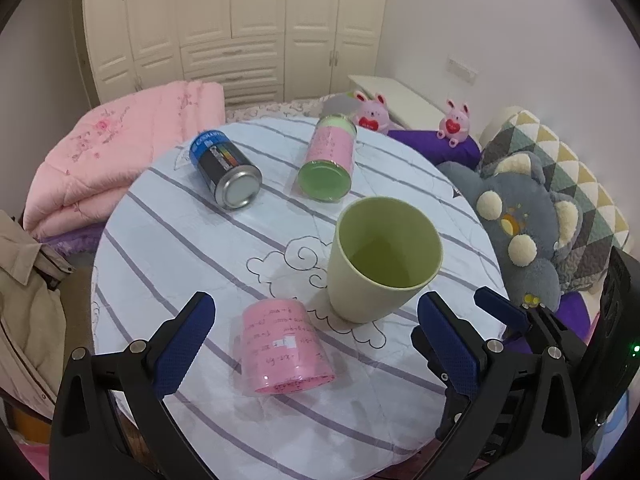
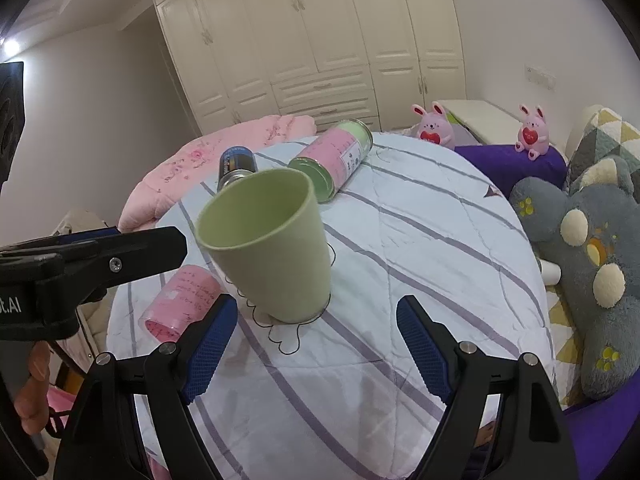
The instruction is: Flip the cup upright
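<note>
A pale green cup (image 1: 380, 264) stands upright, mouth up, on the round table (image 1: 168, 240) with a striped cloth. It also shows in the right wrist view (image 2: 272, 248). My left gripper (image 1: 316, 340) is open and empty; a pink cup (image 1: 280, 350) lying on its side sits between its fingers, apart from them. My right gripper (image 2: 316, 336) is open and empty, just in front of the green cup, not touching it. The right gripper also shows at the right in the left wrist view (image 1: 508, 320). The left gripper's arm (image 2: 80, 264) shows at the left.
A blue and black can (image 1: 226, 170) and a pink and green canister (image 1: 328, 158) lie on their sides at the far side of the table. A folded pink quilt (image 1: 120, 152) lies at the left. A grey plush toy (image 1: 520, 224) and patterned cushion lie at the right.
</note>
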### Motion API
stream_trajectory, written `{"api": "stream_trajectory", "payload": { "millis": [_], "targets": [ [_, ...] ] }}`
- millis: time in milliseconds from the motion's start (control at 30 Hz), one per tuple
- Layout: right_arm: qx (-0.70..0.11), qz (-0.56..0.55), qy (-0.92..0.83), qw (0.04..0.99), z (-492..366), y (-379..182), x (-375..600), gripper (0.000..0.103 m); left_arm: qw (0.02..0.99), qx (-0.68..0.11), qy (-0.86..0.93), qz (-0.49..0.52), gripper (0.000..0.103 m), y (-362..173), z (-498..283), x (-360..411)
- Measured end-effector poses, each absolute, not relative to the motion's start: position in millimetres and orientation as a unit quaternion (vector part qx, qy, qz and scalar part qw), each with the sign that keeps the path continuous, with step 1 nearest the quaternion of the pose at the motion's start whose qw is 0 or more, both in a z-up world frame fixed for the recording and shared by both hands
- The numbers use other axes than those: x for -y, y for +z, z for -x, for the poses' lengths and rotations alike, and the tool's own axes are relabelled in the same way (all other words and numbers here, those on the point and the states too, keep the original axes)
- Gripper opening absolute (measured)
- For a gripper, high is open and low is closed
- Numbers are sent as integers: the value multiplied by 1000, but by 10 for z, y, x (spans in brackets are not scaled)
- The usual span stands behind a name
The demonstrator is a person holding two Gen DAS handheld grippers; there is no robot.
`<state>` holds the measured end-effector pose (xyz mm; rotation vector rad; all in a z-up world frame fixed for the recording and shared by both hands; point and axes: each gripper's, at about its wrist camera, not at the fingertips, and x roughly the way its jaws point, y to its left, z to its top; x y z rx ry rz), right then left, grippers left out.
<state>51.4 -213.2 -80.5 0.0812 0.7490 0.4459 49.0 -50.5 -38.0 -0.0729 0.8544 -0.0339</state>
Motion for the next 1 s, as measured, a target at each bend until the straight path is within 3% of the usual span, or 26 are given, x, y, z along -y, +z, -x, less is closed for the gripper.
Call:
{"api": "stream_trajectory", "payload": {
  "millis": [467, 1000],
  "targets": [
    [-285, -50, 227, 930, -152, -487, 2201, 83, 957, -288, 40, -12, 102, -84, 98, 372],
    [-217, -43, 195, 955, 223, -267, 2289, 83, 960, -279, 30, 18, 102, -225, 444, 271]
  ]
}}
